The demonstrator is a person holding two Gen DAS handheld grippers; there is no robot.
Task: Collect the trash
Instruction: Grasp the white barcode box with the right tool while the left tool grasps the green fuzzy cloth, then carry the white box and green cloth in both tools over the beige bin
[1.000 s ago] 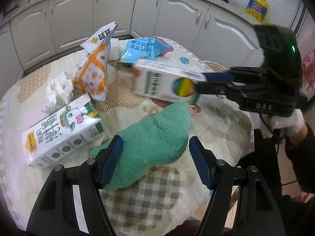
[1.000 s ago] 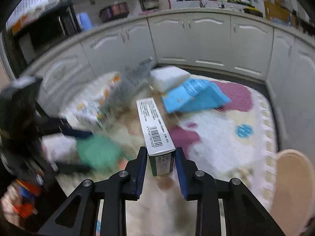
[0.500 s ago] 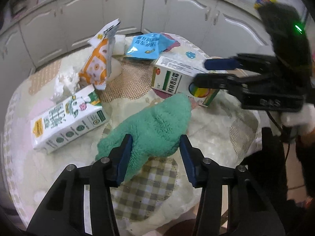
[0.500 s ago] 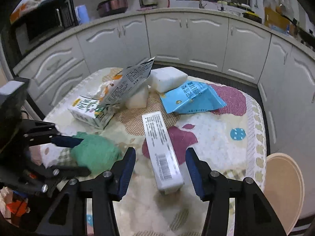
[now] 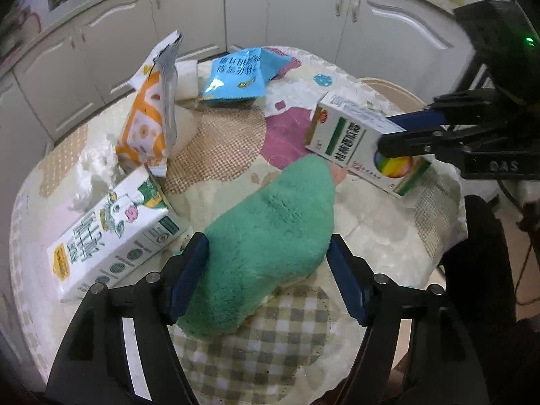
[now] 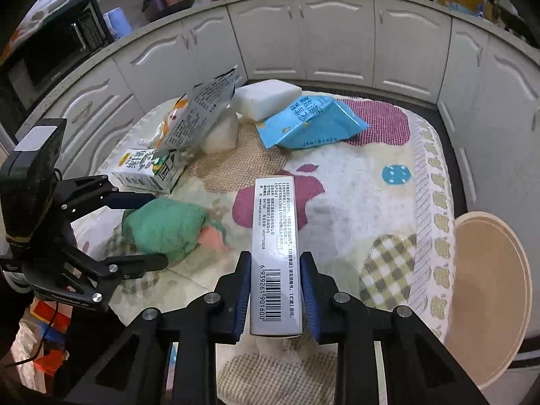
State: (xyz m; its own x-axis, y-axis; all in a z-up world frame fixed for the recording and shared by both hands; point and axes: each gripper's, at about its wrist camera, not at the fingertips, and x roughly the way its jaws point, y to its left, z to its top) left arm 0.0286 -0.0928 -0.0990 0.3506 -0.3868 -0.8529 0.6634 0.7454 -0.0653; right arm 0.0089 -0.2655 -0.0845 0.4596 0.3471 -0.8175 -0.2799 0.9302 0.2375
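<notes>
A white and green medicine box [image 6: 275, 229] sits lengthwise between the closing jaws of my right gripper [image 6: 275, 290], and both blue pads press its sides. In the left wrist view the same box [image 5: 344, 138] is held by that gripper [image 5: 388, 135] just above the table at the right. My left gripper [image 5: 266, 270] straddles a fluffy green cloth [image 5: 270, 236]; its jaws are opening and do not squeeze the cloth. A milk carton [image 5: 111, 236], an orange snack bag [image 5: 148, 118], a blue packet [image 5: 239, 74] and crumpled tissue [image 5: 94, 168] lie further back.
The round table wears a patterned cloth [image 6: 371, 202]. White foam blocks [image 6: 266, 98] sit at its far side. A beige round tub or stool [image 6: 486, 287] stands off the table's right edge. White kitchen cabinets [image 6: 337, 40] curve around behind.
The right gripper's jaws opened and left the medicine box on the table, then shut on it again. The left gripper's jaws narrowed onto the green cloth and have widened again.
</notes>
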